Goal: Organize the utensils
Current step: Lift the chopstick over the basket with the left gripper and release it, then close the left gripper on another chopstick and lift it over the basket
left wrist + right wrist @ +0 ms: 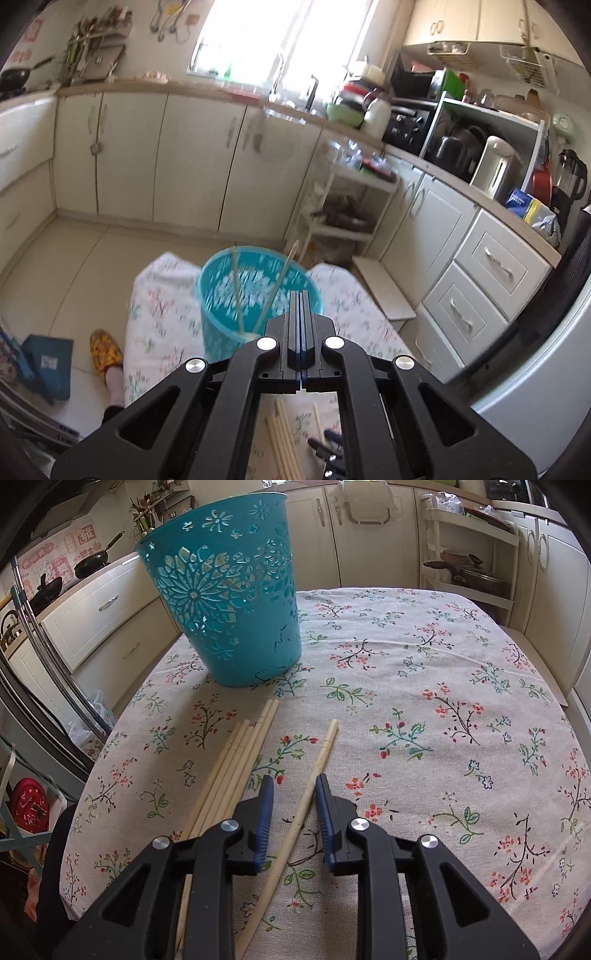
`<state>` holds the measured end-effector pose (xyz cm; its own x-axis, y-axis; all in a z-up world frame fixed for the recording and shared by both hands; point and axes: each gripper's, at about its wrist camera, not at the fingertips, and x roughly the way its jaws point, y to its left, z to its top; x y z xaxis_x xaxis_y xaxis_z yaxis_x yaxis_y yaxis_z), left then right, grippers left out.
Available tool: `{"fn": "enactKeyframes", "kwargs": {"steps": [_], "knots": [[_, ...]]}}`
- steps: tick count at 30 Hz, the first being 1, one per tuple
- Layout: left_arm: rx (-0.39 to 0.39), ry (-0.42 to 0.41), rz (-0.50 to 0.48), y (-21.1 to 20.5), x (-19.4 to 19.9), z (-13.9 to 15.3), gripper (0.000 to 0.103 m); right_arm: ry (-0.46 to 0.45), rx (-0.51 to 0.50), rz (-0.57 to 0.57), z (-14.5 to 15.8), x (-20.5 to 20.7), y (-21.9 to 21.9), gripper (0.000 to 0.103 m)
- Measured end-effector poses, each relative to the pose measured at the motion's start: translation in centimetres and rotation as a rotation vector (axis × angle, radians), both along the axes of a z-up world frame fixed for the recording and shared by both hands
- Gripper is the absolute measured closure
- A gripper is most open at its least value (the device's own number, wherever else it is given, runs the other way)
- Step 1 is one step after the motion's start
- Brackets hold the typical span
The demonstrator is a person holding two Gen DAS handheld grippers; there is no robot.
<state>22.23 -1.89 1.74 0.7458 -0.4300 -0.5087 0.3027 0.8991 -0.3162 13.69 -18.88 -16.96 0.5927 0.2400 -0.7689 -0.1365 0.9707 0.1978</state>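
While loose, one chopstick [314, 786], one basket [229, 590].

This was a home kitchen. Cream cabinet doors [129, 155] ran along the far wall under a long countertop [155, 86], with a bright window [280, 33] at the top centre of the left wrist view. On the right side stood a white shelf unit [491, 122] crowded with appliances — an electric kettle pot [496, 166] and a dark blender [570, 177]. A black frying pan [16, 77] sat at the upper left, below a rack of hanging utensils [96, 40]. White drawers [495, 266] filled the lower right. In the right wrist view, a table with a flowered cloth [424, 686] filled the centre — lived-in and domestic.
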Motion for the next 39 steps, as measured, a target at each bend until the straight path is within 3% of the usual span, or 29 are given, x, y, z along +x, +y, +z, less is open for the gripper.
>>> {"fn": "enactKeyframes", "kwargs": {"steps": [3,6,9,12,17,22,28,34,37,39], "knots": [[-0.037,0.033,0.01,1.3,0.4,-0.5,0.103,-0.002,-0.009,0.005,0.0,-0.1,0.2,0.076],[-0.006,0.05,-0.002,1.4,-0.4,-1.4,0.103,0.001,0.002,0.003,0.0,0.1,0.1,0.076],[0.048,0.19,-0.076,0.6,-0.8,-5.2,0.102,0.0,-0.001,0.003,0.0,0.1,0.2,0.076],[0.142,0.339,-0.105,-0.9,-1.2,-11.2,0.102,0.002,-0.003,0.006,0.0,0.0,0.2,0.076],[0.185,0.457,-0.117,-2.4,-1.0,-17.1,0.099,0.002,-0.001,0.006,-0.1,0.1,0.1,0.076],[0.241,0.457,-0.122,-3.9,-1.1,-18.4,0.087,0.002,0.001,0.006,-0.1,0.1,0.1,0.076],[0.295,0.444,-0.102,-4.4,-1.0,-18.6,0.086,0.003,0.003,0.006,-0.1,0.1,0.1,0.075],[0.377,0.425,-0.081,-5.9,-0.8,-18.6,0.087,0.008,0.027,0.002,-0.2,0.3,-0.3,0.076],[0.432,0.399,-0.085,-6.4,-1.0,-18.7,0.095,0.008,0.024,0.005,-0.2,0.2,-0.3,0.076],[0.425,0.401,-0.102,-6.4,-0.9,-18.7,0.098,0.008,0.025,0.005,-0.2,0.2,-0.2,0.076]]}}
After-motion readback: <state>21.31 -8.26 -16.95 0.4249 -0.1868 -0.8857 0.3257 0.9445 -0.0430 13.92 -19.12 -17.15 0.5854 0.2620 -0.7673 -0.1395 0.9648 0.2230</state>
